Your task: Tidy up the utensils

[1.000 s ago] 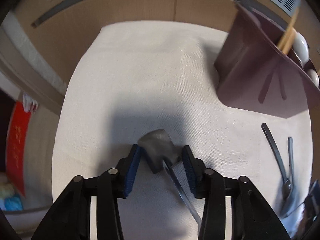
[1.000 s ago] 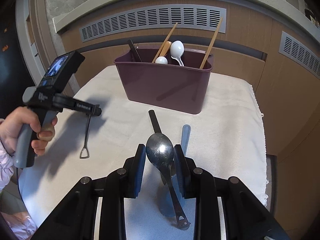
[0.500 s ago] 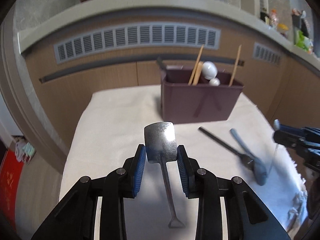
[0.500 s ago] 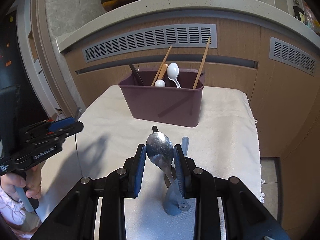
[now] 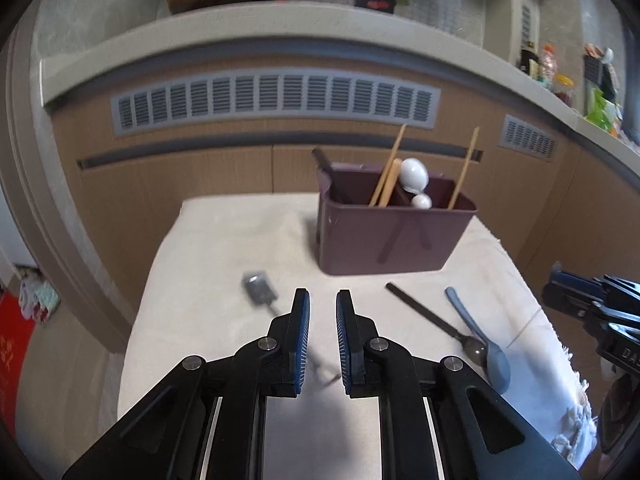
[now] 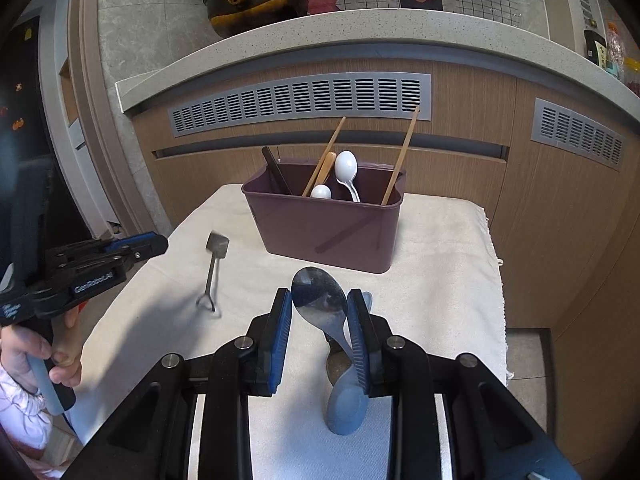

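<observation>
Two white spoons (image 6: 345, 166), chopsticks (image 6: 400, 156) in maroon bin (image 6: 324, 232); right tongs (image 6: 320, 320) clamp metal spoon (image 6: 318, 300); left tongs (image 5: 322, 320) closing, empty.

Bare cloth (image 5: 224, 248) left of bin (image 5: 384, 240), small spatula (image 6: 214, 268) perhaps midway

Grey vent grille (image 6: 300, 100) and stone counter ledge (image 6: 360, 26) beyond the claw; black pot (image 6: 256, 0) far above-left.
</observation>
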